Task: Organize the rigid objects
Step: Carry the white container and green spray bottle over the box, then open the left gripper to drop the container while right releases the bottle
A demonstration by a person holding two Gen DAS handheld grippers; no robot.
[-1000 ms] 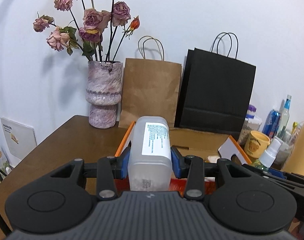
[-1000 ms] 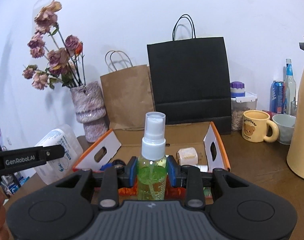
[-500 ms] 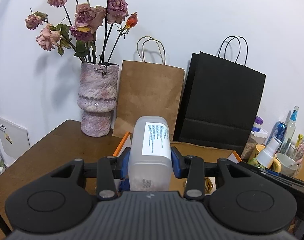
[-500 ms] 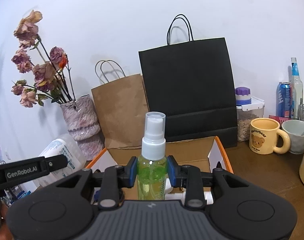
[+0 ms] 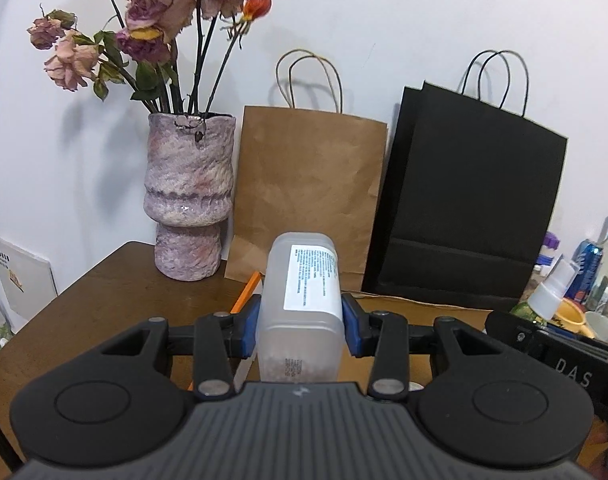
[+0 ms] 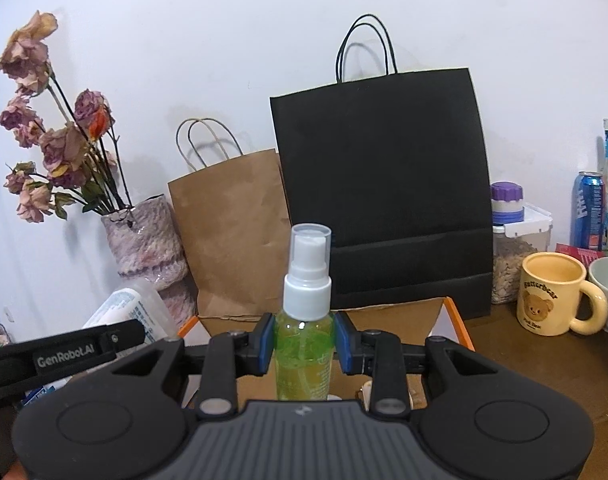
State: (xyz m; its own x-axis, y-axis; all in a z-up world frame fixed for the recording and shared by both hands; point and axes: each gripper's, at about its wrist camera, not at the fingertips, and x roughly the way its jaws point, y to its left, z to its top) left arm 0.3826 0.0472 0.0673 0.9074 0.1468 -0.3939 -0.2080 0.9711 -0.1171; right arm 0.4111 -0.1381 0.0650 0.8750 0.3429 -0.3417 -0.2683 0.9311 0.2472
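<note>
So the cardboard box with orange flaps (image 6: pixel 455 320) sits on the table right under and just past both grippers, at about 12 o'clock from each, with the brown paper bag (image 5: pixel 307 184) and black paper bag (image 6: pixel 379 184) behind it, so my guess is the next move is basically forward and down into it. The left gripper (image 5: pixel 302 330) is clamped on the frosted white bottle (image 5: pixel 300 308), long axis tipped away toward 12 o'clock with the base nearest the camera. The right gripper (image 6: pixel 304 340) pinches the green spray bottle (image 6: pixel 304 344), standing upright, nozzle at 12, about equally close to the box.
</note>
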